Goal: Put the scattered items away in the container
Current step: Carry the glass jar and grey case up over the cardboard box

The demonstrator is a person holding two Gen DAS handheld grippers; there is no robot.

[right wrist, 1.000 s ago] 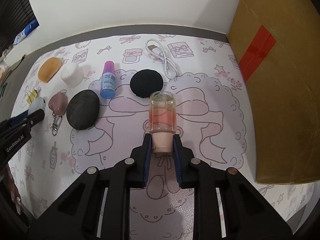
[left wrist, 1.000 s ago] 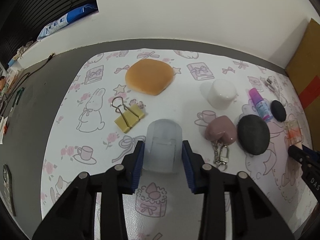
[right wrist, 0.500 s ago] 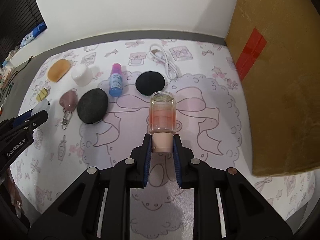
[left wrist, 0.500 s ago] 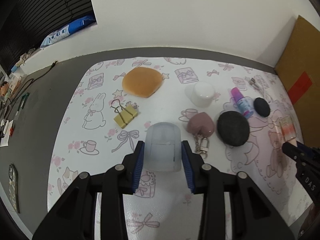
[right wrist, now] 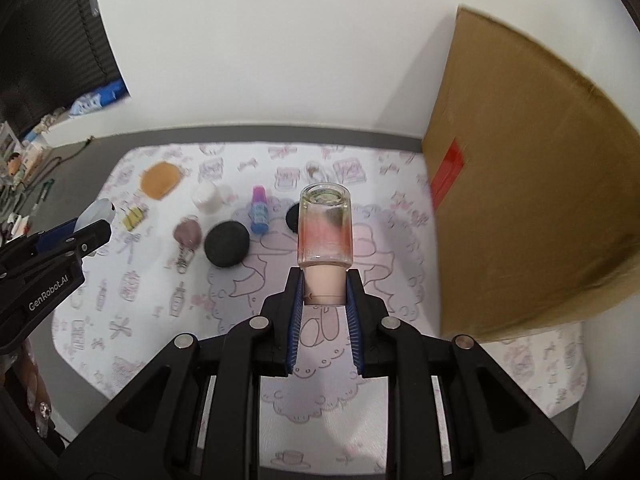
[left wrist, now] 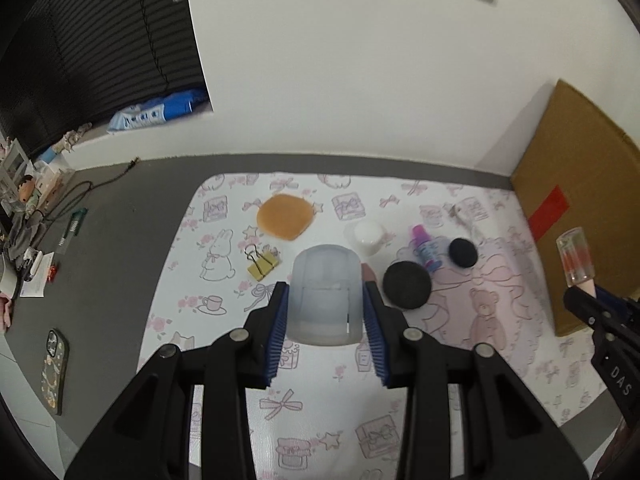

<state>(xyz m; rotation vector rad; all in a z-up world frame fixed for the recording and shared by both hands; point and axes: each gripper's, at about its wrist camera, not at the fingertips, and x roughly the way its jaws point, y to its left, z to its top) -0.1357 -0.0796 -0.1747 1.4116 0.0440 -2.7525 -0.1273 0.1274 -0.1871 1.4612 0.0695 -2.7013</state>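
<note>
Now that both your hands have risen clear of the mat [left wrist: 224,360], your left gripper [left wrist: 325,322] stays clamped on the frosted case [left wrist: 325,300] and your right gripper [right wrist: 323,300] on the glass bottle [right wrist: 325,228], both carried towards the cardboard box [right wrist: 520,184].

My frosted case [left wrist: 326,294] hides most of the pink keychain [left wrist: 368,272]; the cardboard box [right wrist: 532,184] runs past frame edge, blurred.
</note>
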